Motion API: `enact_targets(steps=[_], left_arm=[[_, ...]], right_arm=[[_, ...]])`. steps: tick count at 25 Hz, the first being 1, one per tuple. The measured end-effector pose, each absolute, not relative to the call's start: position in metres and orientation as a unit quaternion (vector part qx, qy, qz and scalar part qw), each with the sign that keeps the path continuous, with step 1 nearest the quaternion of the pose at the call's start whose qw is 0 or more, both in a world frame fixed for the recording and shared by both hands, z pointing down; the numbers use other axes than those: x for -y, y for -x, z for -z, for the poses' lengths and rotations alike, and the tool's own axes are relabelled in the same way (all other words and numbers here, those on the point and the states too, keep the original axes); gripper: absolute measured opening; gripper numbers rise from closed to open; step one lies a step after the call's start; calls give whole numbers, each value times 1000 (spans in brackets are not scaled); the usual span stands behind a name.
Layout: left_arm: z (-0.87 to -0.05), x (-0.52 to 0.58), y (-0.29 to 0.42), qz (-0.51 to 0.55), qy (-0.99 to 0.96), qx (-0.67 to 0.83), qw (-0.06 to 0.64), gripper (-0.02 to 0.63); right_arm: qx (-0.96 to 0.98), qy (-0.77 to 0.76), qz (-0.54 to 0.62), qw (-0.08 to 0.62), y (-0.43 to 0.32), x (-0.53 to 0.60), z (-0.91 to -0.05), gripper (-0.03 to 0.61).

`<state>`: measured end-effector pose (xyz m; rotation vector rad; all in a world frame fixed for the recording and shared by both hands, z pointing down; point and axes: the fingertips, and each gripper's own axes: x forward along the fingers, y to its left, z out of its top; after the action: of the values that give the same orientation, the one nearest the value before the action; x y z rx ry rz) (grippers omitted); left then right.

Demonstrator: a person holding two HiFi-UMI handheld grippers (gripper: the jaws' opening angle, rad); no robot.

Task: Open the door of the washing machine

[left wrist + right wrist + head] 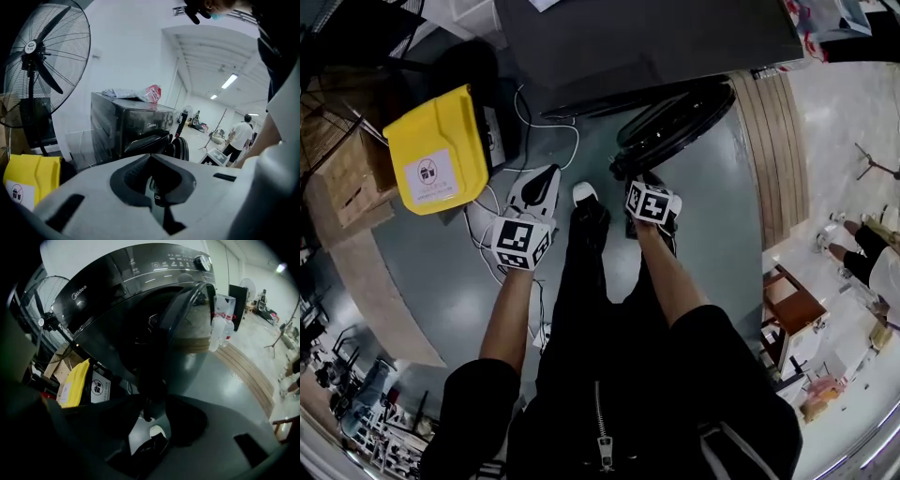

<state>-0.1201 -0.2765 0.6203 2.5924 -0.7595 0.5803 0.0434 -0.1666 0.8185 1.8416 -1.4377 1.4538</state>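
Note:
The dark washing machine [647, 37] stands at the top of the head view, and its round door [675, 117] hangs swung out to the right. In the right gripper view the door [185, 329] stands ajar before the drum, its dark lower rim running down to just beyond my right gripper [150, 427]. The jaws stand apart, with floor showing through the gap and no pad pressing on the rim. Its marker cube [652, 202] sits right under the door. My left gripper [539, 187] hovers left of the door with its jaws together and nothing in them; from it the machine [126, 126] is seen farther off.
A yellow bin [436, 150] and cardboard boxes [342, 169] stand left of the machine, with white cables [487, 225] on the grey floor. A tall fan [42, 61] rises behind the bin. Plastic bottles [220, 329] sit right of the door. My shoe [584, 194] is between the grippers.

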Motion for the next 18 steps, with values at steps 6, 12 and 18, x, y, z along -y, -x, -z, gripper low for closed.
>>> enact_targets(steps=[6,12,18], left_arm=[[-613,250,58,-211,-931,240,178,2],[-612,233,1,-217,-938,208,170,2],[-612,218,-54,-224,-944,180,160,2]], right_arm=[[532,-625,-528,218,-66,112,-818,160],[539,-605,-537,235,-95,62,-819,137],[540,-597,-539,246,-136,12,-818,114]])
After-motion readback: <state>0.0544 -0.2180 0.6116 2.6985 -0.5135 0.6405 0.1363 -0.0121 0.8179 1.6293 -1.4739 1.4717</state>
